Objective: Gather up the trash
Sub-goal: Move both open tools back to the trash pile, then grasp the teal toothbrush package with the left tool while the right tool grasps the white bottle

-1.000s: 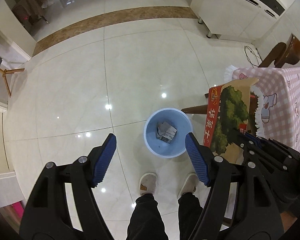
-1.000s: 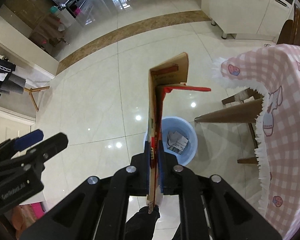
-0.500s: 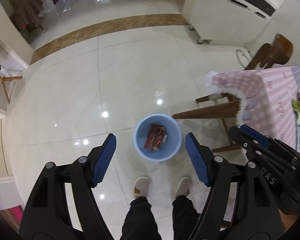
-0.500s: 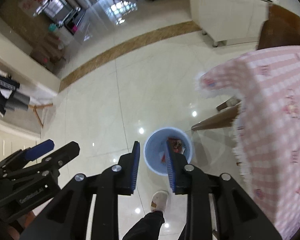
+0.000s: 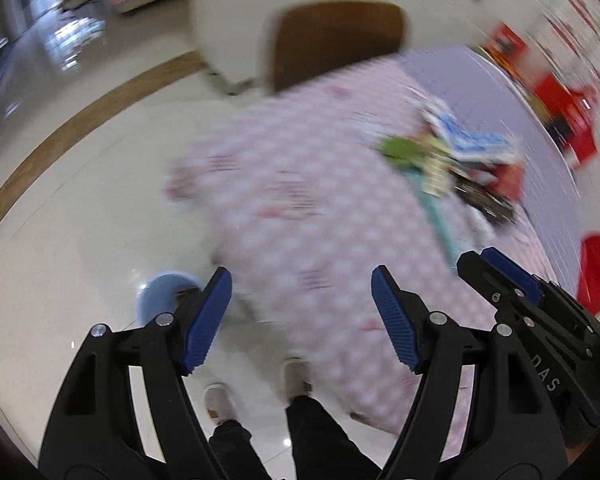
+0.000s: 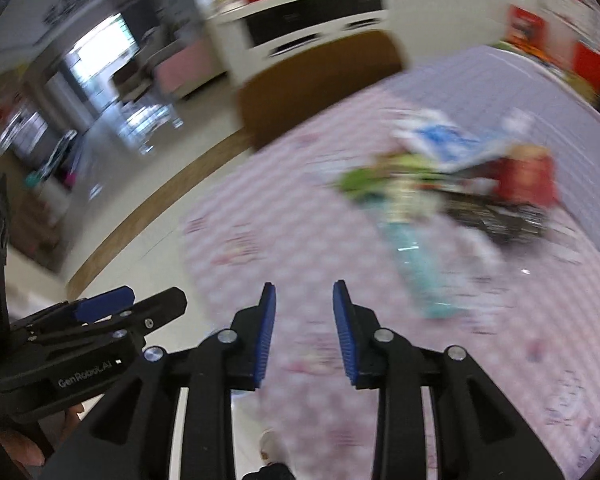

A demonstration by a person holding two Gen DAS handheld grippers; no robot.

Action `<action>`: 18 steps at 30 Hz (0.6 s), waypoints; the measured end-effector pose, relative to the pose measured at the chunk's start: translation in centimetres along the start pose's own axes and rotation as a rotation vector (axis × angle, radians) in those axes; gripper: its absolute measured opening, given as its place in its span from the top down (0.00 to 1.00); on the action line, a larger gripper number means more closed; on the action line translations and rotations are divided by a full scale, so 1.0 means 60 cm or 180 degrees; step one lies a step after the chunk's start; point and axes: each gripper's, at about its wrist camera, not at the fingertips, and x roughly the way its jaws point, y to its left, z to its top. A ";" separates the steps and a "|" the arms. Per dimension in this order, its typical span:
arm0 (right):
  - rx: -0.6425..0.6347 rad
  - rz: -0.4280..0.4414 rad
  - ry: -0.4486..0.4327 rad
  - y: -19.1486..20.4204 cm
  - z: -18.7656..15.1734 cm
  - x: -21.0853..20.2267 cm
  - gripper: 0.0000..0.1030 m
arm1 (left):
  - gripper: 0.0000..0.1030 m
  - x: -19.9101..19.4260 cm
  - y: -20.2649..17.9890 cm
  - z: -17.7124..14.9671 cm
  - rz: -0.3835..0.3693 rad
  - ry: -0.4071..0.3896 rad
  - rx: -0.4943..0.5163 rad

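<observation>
Both views are motion-blurred. A pile of trash point(image 5: 456, 160) lies on the pink checked tablecloth point(image 5: 300, 208): green, blue-white, red, black and teal wrappers, also in the right wrist view point(image 6: 452, 184). My left gripper point(image 5: 302, 316) is open and empty over the table's near edge. My right gripper point(image 6: 304, 332) is open and empty, short of the pile; it shows at the right of the left wrist view point(image 5: 512, 280). The blue trash bin point(image 5: 160, 300) stands on the floor at lower left, partly hidden by my left finger.
A brown chair point(image 5: 336, 40) stands at the table's far side, with a white cabinet point(image 5: 260, 4) behind it. Red items point(image 5: 568, 120) sit at the table's far right. My feet point(image 5: 220, 400) are on the glossy tiled floor beside the table.
The right gripper let the cardboard box go into the bin and opened. Both grippers have swung up and right from the bin to the table with the trash pile.
</observation>
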 end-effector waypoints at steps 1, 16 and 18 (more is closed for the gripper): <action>0.0088 -0.0057 -0.0014 -0.036 0.000 -0.006 0.71 | 0.31 0.013 -0.031 0.003 -0.0028 0.0042 0.0075; 0.0560 -0.0044 0.0074 -0.280 -0.004 0.008 0.71 | 0.31 0.199 -0.254 0.033 0.0283 0.0532 0.0435; 0.0568 0.0005 0.0101 -0.284 -0.005 0.014 0.71 | 0.31 0.215 -0.261 0.033 0.0354 0.0586 0.0472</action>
